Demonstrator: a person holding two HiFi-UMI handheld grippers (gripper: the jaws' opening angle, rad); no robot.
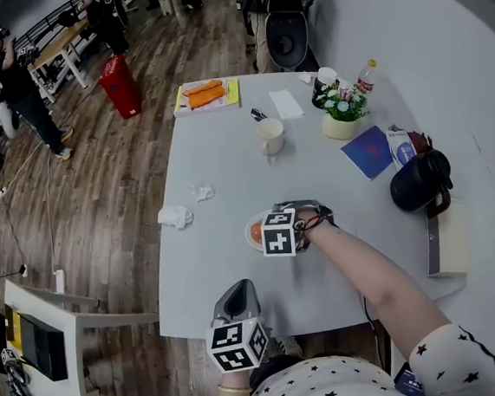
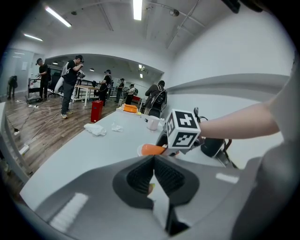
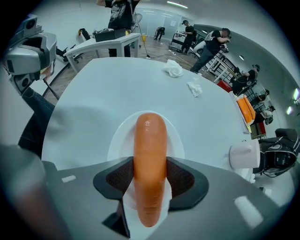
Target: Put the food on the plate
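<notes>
Grippers first, from the head view: the right gripper (image 1: 272, 229) reaches over a white plate (image 1: 250, 241) near the middle of the table (image 1: 218, 161), with an orange sausage (image 1: 256, 231) at its tip. The left gripper (image 1: 238, 295) sits near the table's near edge, well apart from the plate. A mug (image 1: 271, 136) stands farther back.

Left gripper view: the left gripper (image 2: 153, 176) has its jaws pressed together with nothing between them. Beyond it, the sausage (image 2: 152, 149) is level with the plate (image 2: 140, 150).

Right gripper view: the right gripper (image 3: 150, 180) clamps the sausage (image 3: 150, 136) between both pads, lengthwise, directly over the plate (image 3: 121, 140). Whether the sausage touches the plate is unclear.
</notes>
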